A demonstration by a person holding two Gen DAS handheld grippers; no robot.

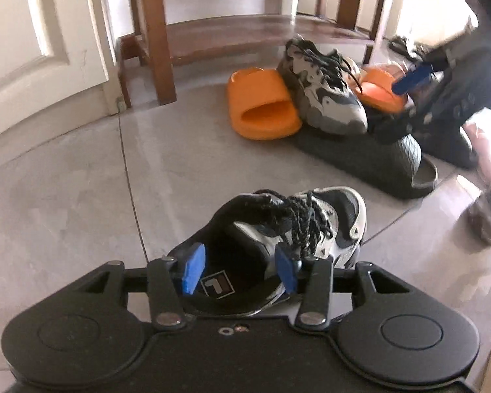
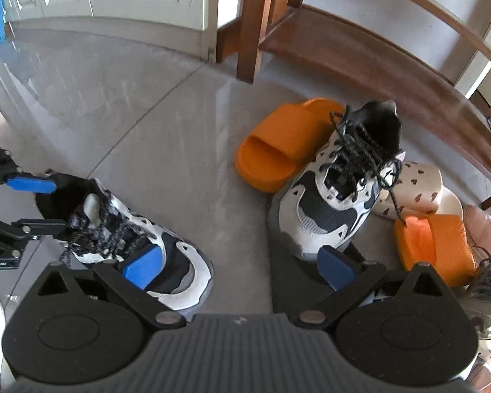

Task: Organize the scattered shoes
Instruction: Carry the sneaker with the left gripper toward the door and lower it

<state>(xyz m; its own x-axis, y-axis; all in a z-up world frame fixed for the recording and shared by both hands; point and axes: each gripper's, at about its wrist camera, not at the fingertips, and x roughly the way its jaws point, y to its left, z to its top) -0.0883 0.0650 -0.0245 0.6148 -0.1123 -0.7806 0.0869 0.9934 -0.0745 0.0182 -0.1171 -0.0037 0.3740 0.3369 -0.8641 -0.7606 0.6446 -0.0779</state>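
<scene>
We have the left gripper (image 1: 240, 271) spread around the collar of the near grey-black lace-up sneaker (image 1: 288, 229) on the grey tile floor (image 1: 81, 180), seemingly not clamped. Right gripper (image 2: 240, 267) gapes empty near the shoe pile.

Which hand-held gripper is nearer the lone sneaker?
Left. The left hand-held gripper straddles the sneaker's heel opening; the right hand-held gripper hovers open just beyond its toe.

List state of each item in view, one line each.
left gripper: open, fingers straddling the near sneaker's collar
right gripper: open, holding nothing
near sneaker: upright on floor, apart from pile
far sneaker: upright, propped on black slide
orange slide: upright, beside far sneaker
wooden rack: bottom shelf bare
</scene>
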